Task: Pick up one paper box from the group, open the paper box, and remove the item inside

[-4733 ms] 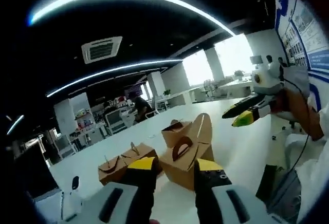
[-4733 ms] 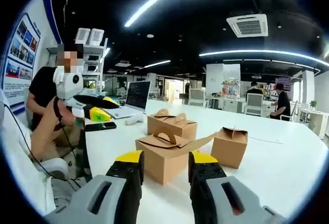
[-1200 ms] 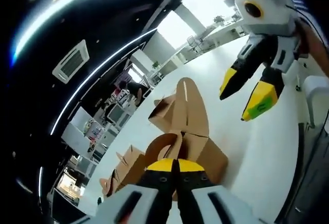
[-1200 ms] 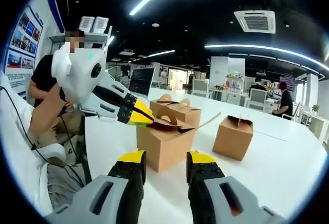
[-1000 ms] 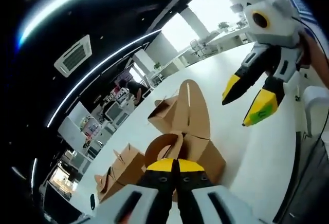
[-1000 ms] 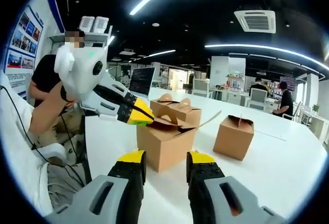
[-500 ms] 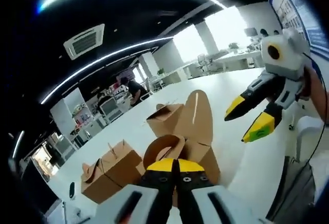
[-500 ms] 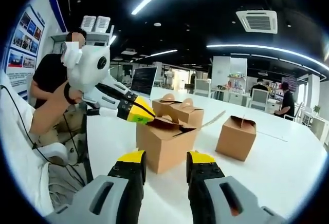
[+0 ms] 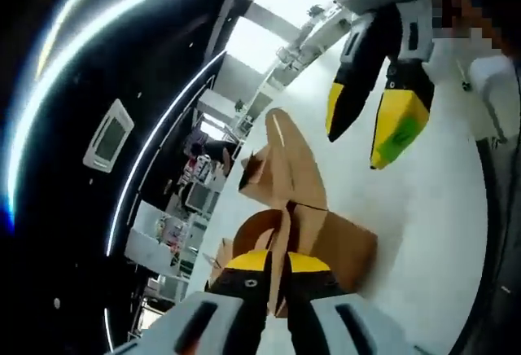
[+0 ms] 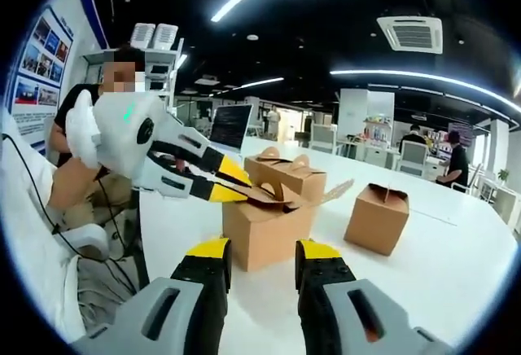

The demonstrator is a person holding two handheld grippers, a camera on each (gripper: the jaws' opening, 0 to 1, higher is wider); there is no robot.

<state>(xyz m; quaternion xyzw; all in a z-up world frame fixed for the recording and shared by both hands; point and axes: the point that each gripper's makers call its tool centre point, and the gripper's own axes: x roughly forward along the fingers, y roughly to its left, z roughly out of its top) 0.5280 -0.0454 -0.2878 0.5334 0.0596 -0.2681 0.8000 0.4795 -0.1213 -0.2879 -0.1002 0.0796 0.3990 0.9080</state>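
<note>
A brown paper box stands on the white table, its top partly unfolded. My left gripper comes in from the left and is shut on the box's handle flap. In the left gripper view the same flap is pinched between my left gripper jaws, another flap stands up, and the box body lies behind. My right gripper is open just in front of the box, with nothing in it. The right gripper also hangs open above the box. The box's contents are hidden.
Two more paper boxes stand on the table, one behind and one to the right. A laptop sits farther back. A person holds the grippers at the table's left edge. Office desks and people fill the background.
My left gripper has rolled and tipped down while keeping hold of the handle flap, tugging the top wider. The right gripper has stayed open in front of the box.
</note>
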